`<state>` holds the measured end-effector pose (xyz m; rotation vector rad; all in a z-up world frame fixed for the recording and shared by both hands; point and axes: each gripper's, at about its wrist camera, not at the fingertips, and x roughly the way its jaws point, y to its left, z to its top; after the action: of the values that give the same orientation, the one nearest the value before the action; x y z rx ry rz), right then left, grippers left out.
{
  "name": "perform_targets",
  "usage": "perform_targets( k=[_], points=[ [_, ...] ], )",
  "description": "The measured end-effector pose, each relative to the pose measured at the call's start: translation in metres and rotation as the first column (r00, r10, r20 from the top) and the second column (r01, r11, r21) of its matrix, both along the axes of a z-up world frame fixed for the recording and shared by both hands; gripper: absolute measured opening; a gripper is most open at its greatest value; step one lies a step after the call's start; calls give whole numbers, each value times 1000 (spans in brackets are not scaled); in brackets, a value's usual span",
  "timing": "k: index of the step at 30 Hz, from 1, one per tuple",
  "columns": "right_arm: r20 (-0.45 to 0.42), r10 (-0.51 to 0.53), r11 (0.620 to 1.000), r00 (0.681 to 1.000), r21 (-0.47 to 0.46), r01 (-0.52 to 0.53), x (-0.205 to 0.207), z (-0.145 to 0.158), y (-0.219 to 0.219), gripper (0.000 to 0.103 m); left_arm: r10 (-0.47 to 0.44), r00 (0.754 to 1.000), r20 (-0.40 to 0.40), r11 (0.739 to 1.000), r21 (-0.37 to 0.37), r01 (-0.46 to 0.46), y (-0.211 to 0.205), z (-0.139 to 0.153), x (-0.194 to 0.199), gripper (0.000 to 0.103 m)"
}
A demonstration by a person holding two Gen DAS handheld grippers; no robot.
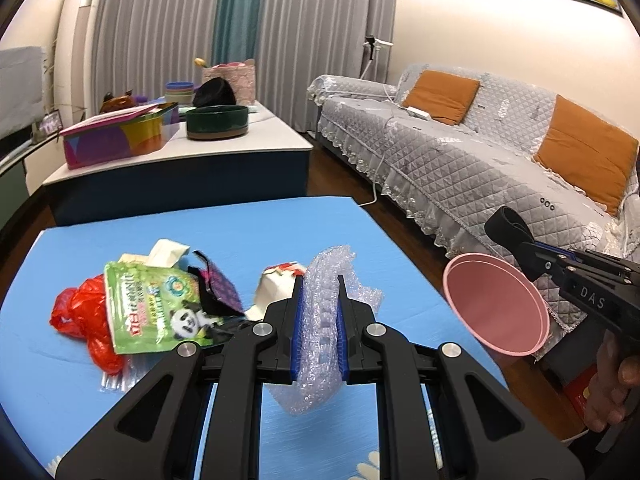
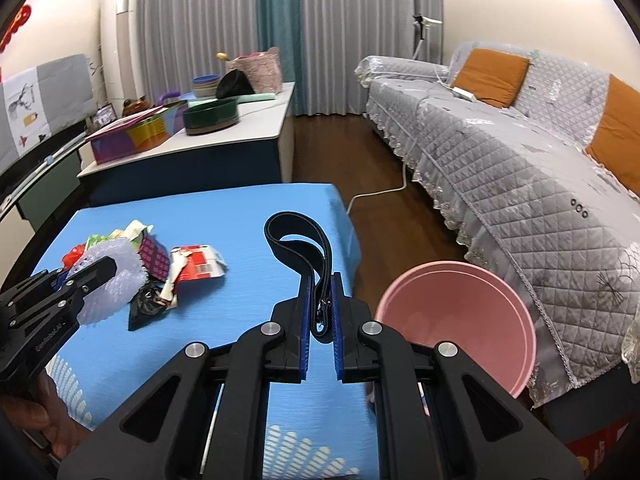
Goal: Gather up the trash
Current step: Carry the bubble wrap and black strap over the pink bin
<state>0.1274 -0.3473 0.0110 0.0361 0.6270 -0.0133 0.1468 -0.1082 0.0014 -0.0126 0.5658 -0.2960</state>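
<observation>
My left gripper (image 1: 320, 285) is shut on a crumpled sheet of clear bubble wrap (image 1: 330, 264), held just above the blue table cover (image 1: 280, 220). Behind it lies a trash pile: a green panda pouch (image 1: 160, 308), a red plastic bag (image 1: 76, 316), a purple wrapper (image 1: 222, 284) and a torn red-white carton (image 1: 280, 276). My right gripper (image 2: 320, 282) is shut on a looped black strap (image 2: 296, 236). A pink bin (image 2: 456, 320) stands tilted just right of it, off the table's edge. In the right wrist view the left gripper (image 2: 102, 272) and bubble wrap (image 2: 120, 284) sit at the left.
A white-topped counter (image 1: 240, 148) behind the table carries a colourful box (image 1: 120, 136) and a dark green bowl (image 1: 218, 122). A grey-covered sofa (image 2: 500, 168) with orange cushions runs along the right. A white cable (image 2: 376, 192) lies on the wooden floor between them.
</observation>
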Motion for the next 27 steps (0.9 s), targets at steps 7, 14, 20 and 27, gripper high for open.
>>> perform_targets(
  k=[7, 14, 20, 27],
  points=[
    [29, -82, 995, 996, 55, 80, -6, 11, -40, 10, -59, 998, -26, 998, 3, 59, -29, 7, 11, 13],
    [65, -174, 981, 983, 94, 167, -13, 24, -83, 10, -121, 992, -27, 993, -8, 120, -77, 20, 23, 13],
    [77, -282, 953, 956, 140, 269, -17, 31, -129, 10, -210, 977, -25, 978, -7, 209, -128, 29, 28, 13],
    [44, -345, 926, 938, 180, 332, -12, 28, -171, 10, -289, 956, -52, 957, -8, 289, -179, 27, 42, 13]
  ],
)
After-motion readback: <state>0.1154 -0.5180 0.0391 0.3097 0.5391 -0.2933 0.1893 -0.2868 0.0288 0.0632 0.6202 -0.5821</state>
